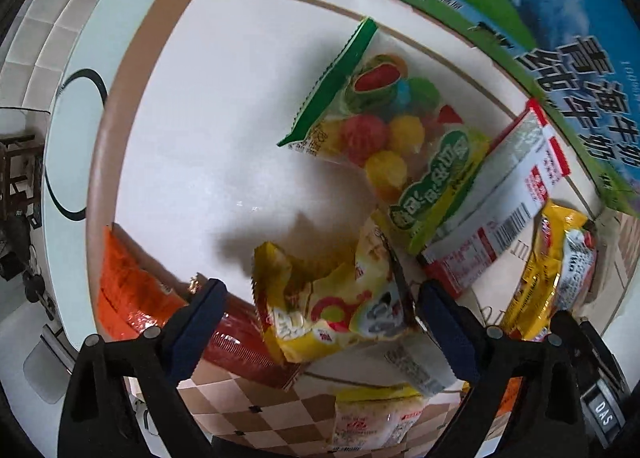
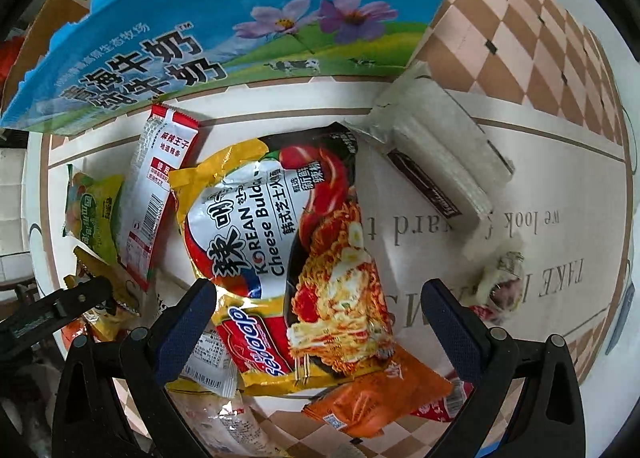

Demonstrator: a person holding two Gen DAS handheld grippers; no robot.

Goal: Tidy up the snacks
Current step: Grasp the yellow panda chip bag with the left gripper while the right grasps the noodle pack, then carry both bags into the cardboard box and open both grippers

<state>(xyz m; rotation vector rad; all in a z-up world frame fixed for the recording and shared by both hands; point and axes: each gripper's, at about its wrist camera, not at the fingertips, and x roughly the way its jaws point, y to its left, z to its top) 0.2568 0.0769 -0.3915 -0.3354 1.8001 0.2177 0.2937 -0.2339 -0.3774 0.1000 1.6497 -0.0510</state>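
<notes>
My left gripper (image 1: 320, 300) is open, its blue-padded fingers on either side of a crumpled yellow snack bag (image 1: 324, 306) on the white table. Beyond it lie a clear bag of coloured fruit jellies (image 1: 384, 126), a red-and-white snack pack (image 1: 500, 202) and a yellow noodle pack (image 1: 556, 270). My right gripper (image 2: 320, 306) is open above the Korean cheese noodle pack (image 2: 296, 258). The red-and-white pack (image 2: 156, 194) and the jelly bag (image 2: 92, 214) lie to its left. An orange packet (image 2: 380, 398) lies under its near end.
A blue and green milk carton box stands at the back (image 1: 520, 18), (image 2: 240, 34). A pale wafer pack (image 2: 436, 154) and a small wrapped sweet (image 2: 500, 278) lie right. An orange-red packet (image 1: 136, 294) lies at left. A checked tablecloth (image 2: 540, 42) covers the table. The other gripper's finger (image 2: 60, 306) shows left.
</notes>
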